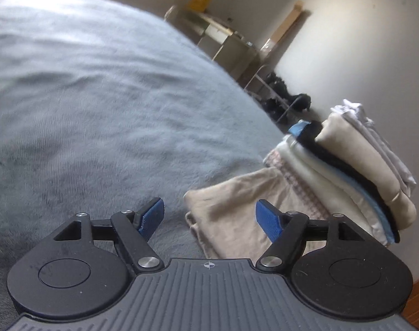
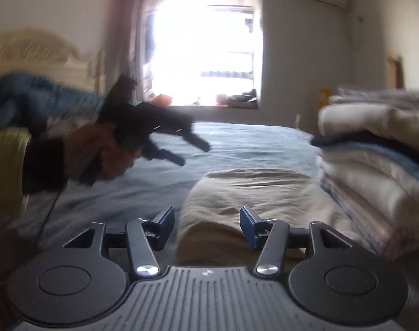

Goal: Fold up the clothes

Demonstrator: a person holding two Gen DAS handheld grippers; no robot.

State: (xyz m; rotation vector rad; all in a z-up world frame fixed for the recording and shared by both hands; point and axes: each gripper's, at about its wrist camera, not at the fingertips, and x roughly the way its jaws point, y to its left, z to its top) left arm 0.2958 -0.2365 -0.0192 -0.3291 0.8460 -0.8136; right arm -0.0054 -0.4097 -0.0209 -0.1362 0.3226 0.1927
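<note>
A folded beige garment (image 1: 231, 215) lies on the grey-blue bedspread (image 1: 99, 96), next to a tall stack of folded clothes (image 1: 358, 171). My left gripper (image 1: 209, 218) is open and empty, its blue pads either side of the garment's near-left corner, above it. My right gripper (image 2: 208, 227) is open and empty just above the near end of the same beige garment (image 2: 250, 193), with the stack (image 2: 375, 149) to its right. In the right wrist view the left gripper (image 2: 181, 146) shows blurred, held in a hand over the bed at left.
Unfolded blue and dark clothes (image 2: 38, 96) lie piled at the headboard end of the bed. A bright window (image 2: 206, 55) is behind the bed. Shelving and a shoe rack (image 1: 278, 96) stand along the wall beyond the bed's edge.
</note>
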